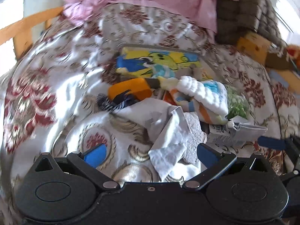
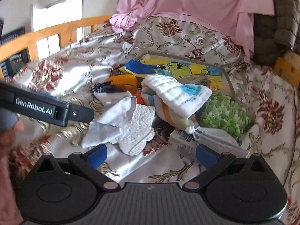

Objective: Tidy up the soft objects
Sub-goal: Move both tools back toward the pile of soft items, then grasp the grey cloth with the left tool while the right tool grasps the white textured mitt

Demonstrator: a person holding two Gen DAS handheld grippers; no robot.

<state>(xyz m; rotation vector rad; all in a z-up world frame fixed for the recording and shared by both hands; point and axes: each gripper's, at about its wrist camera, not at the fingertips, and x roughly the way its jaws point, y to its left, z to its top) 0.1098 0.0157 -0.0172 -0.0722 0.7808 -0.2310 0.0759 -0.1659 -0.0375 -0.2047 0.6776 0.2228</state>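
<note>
Floral bedspread (image 2: 168, 161) under heaped cloths (image 2: 176, 95), both grippers' jaws wide apart, empty.

A bed (image 2: 187, 35) wears a shiny floral cover. Beside it runs a wooden rail (image 2: 46, 35); a white window (image 2: 56, 13) glows behind, and a small printed carton (image 2: 184, 142) lies nearby.

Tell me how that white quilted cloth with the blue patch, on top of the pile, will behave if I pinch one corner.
The white quilted cloth looks floppy: it drapes over the striped bundle, so a corner pinch would probably let it unfold and hang. It seems light. It may drag the bundle beneath. Both the left gripper and right gripper are open.
</note>
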